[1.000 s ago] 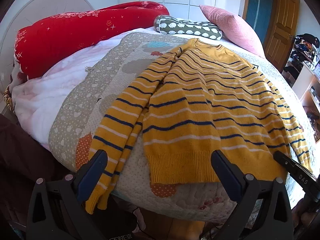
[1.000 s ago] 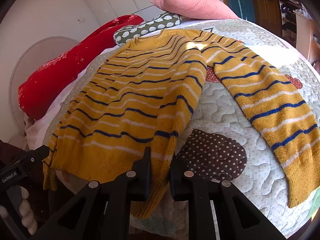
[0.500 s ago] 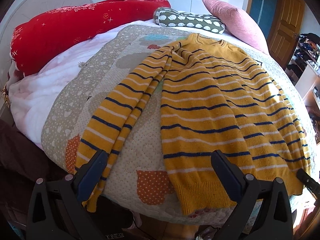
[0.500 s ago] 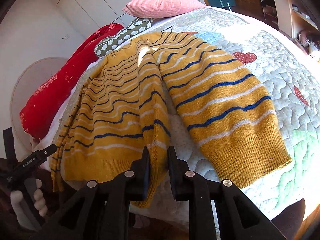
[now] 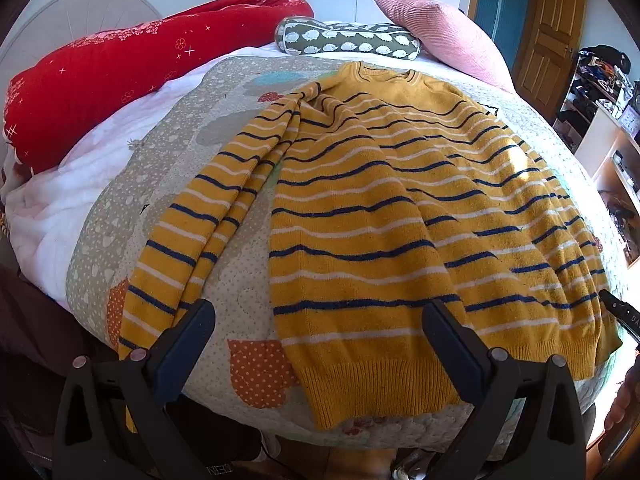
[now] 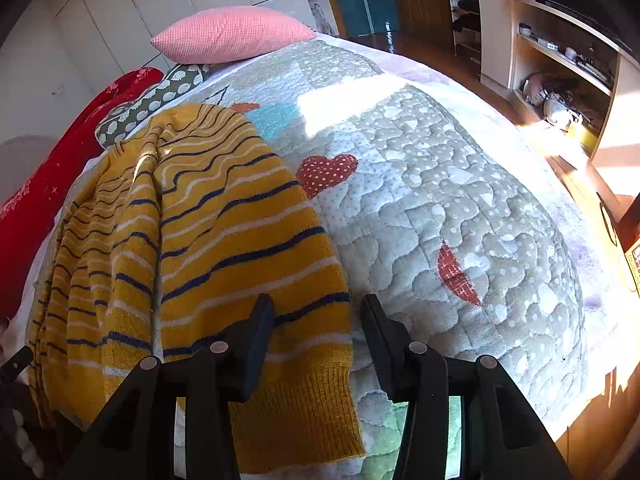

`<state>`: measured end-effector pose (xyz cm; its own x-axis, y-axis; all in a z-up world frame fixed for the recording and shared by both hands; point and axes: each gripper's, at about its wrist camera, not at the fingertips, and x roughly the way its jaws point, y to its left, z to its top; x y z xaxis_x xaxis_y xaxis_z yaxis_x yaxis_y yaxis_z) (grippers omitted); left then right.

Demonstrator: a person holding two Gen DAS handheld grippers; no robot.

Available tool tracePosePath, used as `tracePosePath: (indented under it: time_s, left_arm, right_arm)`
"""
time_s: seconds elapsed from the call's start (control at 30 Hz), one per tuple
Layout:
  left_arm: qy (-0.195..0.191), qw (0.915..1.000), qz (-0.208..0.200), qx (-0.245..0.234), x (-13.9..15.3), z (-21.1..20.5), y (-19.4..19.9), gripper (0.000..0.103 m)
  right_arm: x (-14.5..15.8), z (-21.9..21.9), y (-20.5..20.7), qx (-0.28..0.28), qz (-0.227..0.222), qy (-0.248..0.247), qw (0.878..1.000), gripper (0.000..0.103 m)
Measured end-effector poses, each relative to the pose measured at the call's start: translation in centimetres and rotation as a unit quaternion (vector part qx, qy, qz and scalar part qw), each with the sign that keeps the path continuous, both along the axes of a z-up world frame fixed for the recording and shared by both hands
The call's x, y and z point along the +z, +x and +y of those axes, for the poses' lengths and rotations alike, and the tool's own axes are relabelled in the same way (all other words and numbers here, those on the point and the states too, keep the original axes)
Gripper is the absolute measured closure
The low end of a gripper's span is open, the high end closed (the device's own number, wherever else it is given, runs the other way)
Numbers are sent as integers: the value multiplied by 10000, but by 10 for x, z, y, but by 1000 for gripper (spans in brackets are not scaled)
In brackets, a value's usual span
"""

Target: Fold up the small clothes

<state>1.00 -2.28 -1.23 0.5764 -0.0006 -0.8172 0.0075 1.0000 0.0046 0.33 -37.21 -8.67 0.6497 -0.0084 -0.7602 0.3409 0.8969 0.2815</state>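
A yellow sweater with blue and white stripes [image 5: 380, 216] lies flat on the quilted bed, its hem at the near edge. Its left sleeve [image 5: 192, 240] runs down toward the left. My left gripper [image 5: 320, 340] is open and empty, above the hem and the quilt beside it. In the right wrist view the sweater's right sleeve [image 6: 248, 264] lies folded in beside the body, cuff nearest me. My right gripper [image 6: 318, 328] is open, with the cuff's right edge between its fingers, holding nothing.
The quilt [image 6: 460, 208] covers the bed. A red duvet [image 5: 120, 76], a patterned bolster [image 5: 348, 42] and a pink pillow [image 5: 440, 28] lie at the head. Shelves [image 6: 560, 60] stand to the right, a wooden door [image 5: 556, 32] behind. The right gripper's tip [image 5: 620, 314] shows at the sweater's right.
My right gripper has opened and let go of the sweater's hem corner, and swung right over the right sleeve. The sweater has been pulled flatter. My left gripper stayed open and shifted slightly.
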Motion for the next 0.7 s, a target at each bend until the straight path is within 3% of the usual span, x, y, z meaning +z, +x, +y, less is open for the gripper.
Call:
tracePosePath:
  time_s: [0.03,0.07,0.13,0.2,0.33,0.43,0.53,0.7]
  left_arm:
    - [16,10000,-20,-32,1,-1,0,0]
    - [40,10000,-24,-60,2,-3,2,0]
    - [76,9999,6,-125,4,-6,7,0]
    - [45,9998,42,-190,7,-8,15,0]
    - [-3,9995,-21,-324,15,-16,30,0]
    - [20,9990,-158,-410,20,-21,36,0]
    - [58,9987,-226,-451,16,-22,45,0]
    - [-70,9992,-113,-375,3,-7,60,0]
  right_arm:
    - [0,2,1,130,-54,85,9999,79]
    - [0,3,3,279,-132,304,9991,96]
    - [4,-3,7,339,-183,497,9980,96]
    - [17,-16,10,202,-261,173,9993,96]
    - [61,-79,21,-526,-459,-490,9964,96]
    - [98,-129,29,-1159,-531,-927,9875,96]
    - [127,-163,43,-1522,-536,-1040,9814,96]
    - [164,-139,83,-1206,-498,-1328,9825,96]
